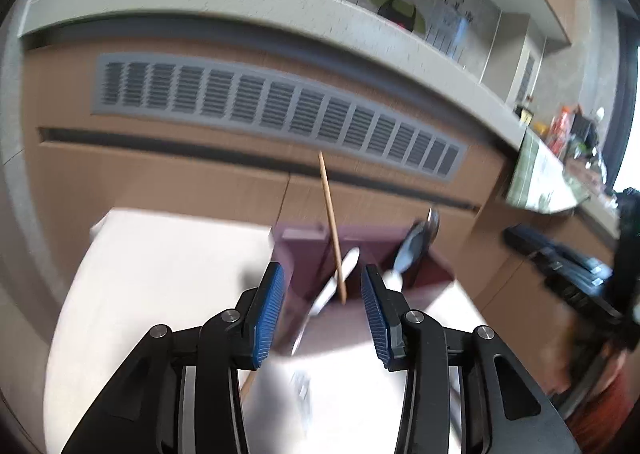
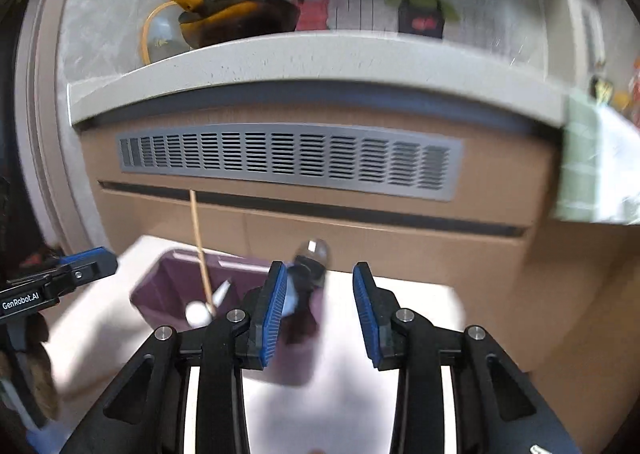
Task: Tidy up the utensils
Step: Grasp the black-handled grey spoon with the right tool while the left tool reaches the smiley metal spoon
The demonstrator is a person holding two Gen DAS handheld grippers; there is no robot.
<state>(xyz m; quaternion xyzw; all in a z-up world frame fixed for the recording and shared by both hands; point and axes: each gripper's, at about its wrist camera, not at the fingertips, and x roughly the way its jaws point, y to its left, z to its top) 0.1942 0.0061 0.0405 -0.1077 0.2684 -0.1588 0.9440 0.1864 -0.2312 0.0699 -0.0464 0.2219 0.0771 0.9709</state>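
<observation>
A purple utensil bin [image 1: 312,250] [image 2: 176,286] stands on the white table. In it a wooden chopstick [image 1: 330,222] [image 2: 200,246] leans upright, beside a white spoon [image 1: 344,266] [image 2: 198,312]. A metal spoon [image 1: 414,244] [image 2: 310,266] leans at the bin's right end. My left gripper [image 1: 322,310] is open and empty just above the bin's near edge; it also shows at the left of the right wrist view [image 2: 86,264]. My right gripper [image 2: 320,314] is open and empty, with the metal spoon just beyond its left finger.
The white table [image 1: 160,274] [image 2: 400,302] stands against a brown cabinet with a grey vent grille [image 1: 272,106] [image 2: 288,158]. A grey counter [image 2: 312,62] above holds a dark pan with an orange handle [image 2: 224,18]. Clutter sits on the counter far right [image 1: 568,130].
</observation>
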